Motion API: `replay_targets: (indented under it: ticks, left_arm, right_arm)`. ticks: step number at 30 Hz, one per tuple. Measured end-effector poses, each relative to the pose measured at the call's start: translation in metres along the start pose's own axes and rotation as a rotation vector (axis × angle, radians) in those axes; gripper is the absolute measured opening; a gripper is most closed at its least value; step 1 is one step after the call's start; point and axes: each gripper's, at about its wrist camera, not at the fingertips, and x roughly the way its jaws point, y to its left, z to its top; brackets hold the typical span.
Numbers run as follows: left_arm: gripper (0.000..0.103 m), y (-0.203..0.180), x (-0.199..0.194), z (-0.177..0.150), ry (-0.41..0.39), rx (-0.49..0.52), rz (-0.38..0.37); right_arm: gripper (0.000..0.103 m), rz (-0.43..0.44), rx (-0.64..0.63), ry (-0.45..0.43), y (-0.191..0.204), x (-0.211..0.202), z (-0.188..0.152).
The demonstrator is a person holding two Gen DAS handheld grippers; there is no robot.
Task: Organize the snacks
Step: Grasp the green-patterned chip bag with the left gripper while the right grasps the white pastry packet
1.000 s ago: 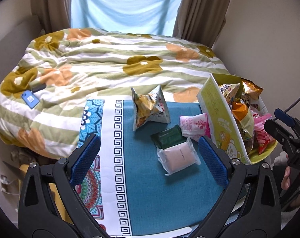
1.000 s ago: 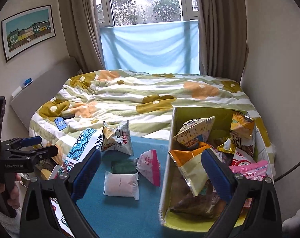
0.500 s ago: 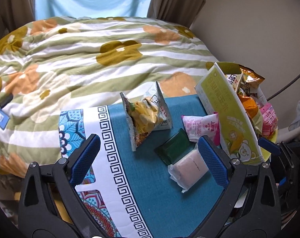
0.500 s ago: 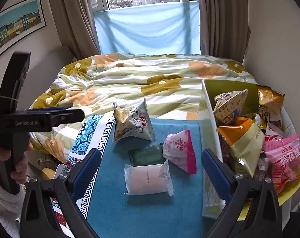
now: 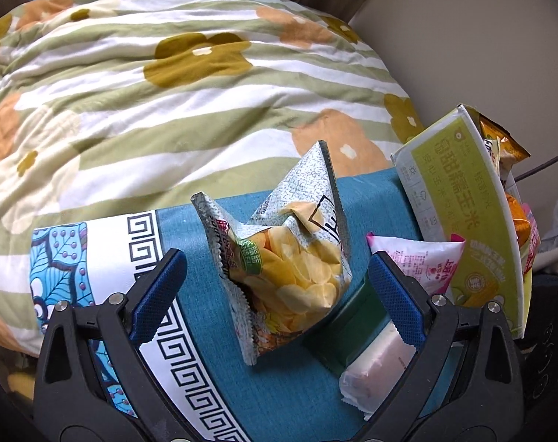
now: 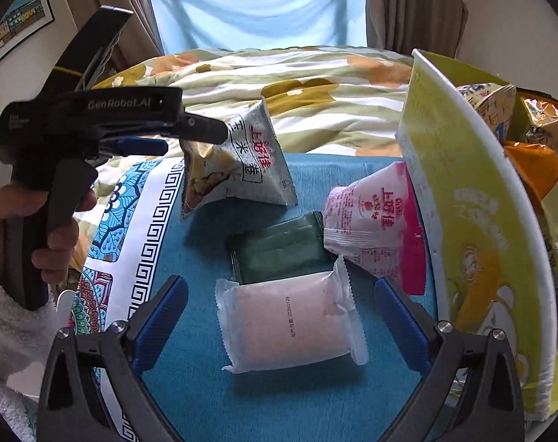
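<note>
Left wrist view: the left gripper has its jaws spread wide with the grey chip bag standing between them, nothing gripped yet; the spacing suits closing on the bag's puffed middle. Just right lie the dark green packet, the pale pink packet and the pink bag, loose on the blue cloth. The right gripper, jaws equally wide and empty, straddles the pale pink packet. At the far right, the yellow-green box already holds several snacks, probably the collecting point.
</note>
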Motion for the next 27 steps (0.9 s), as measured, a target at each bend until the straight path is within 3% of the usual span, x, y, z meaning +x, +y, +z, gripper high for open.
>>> replay_targets:
  ticks: [5,9,15,27]
  left_arm:
    - [0.096,0.001,0.021,0.002,0.041,0.021,0.001]
    - [0.076,0.003,0.028,0.001,0.062,0.014,-0.039]
    - [0.066,0.002,0.025,-0.002,0.059,0.031,-0.027]
    - [0.064,0.029,-0.021,-0.031,0.035,0.020,0.075]
  right_arm:
    - [0.101,-0.007,-0.007,0.042,-0.004,0.023,-0.009]
    - [0.101,0.016,-0.024,0.068,-0.004,0.031,-0.016]
    - [0.101,-0.014,-0.069,0.088,0.000,0.036,-0.022]
    - [0.101,-0.031,-0.126,0.095,0.000,0.035,-0.036]
